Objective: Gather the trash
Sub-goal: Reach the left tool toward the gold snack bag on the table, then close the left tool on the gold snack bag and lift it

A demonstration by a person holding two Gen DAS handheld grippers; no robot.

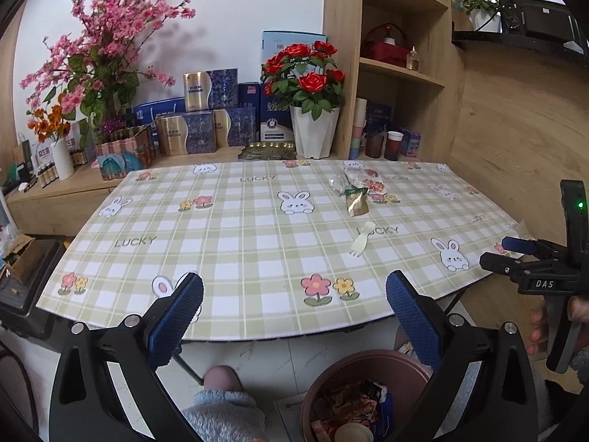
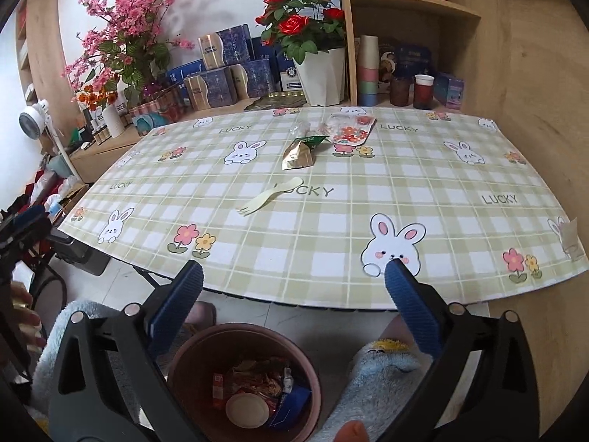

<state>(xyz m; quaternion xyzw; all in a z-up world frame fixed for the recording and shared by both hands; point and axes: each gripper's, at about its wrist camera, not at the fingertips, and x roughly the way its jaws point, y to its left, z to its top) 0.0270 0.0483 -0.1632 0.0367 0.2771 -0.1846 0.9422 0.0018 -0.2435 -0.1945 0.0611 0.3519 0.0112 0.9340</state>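
Note:
A pale plastic fork (image 1: 361, 244) (image 2: 270, 195) lies on the checked tablecloth (image 1: 235, 243) (image 2: 331, 228). A gold foil packet (image 1: 357, 203) (image 2: 300, 154) and a clear flowered wrapper (image 1: 368, 180) (image 2: 349, 129) lie farther back. A brown bin (image 1: 324, 379) (image 2: 191, 364) with wrappers and a paper cup stands on the floor below the table's near edge. My left gripper (image 1: 294, 294) is open and empty above the near edge. My right gripper (image 2: 294, 283) is open and empty above the bin; it also shows at the right of the left wrist view (image 1: 515, 254).
Behind the table stand a white pot of red roses (image 1: 313, 110) (image 2: 316, 55), blue and gold boxes (image 1: 206, 125), pink blossoms (image 1: 103, 55) and a wooden shelf unit (image 1: 397, 66) with cups. A paper scrap (image 2: 570, 239) lies at the table's right edge. Knees in blue fleece flank the bin.

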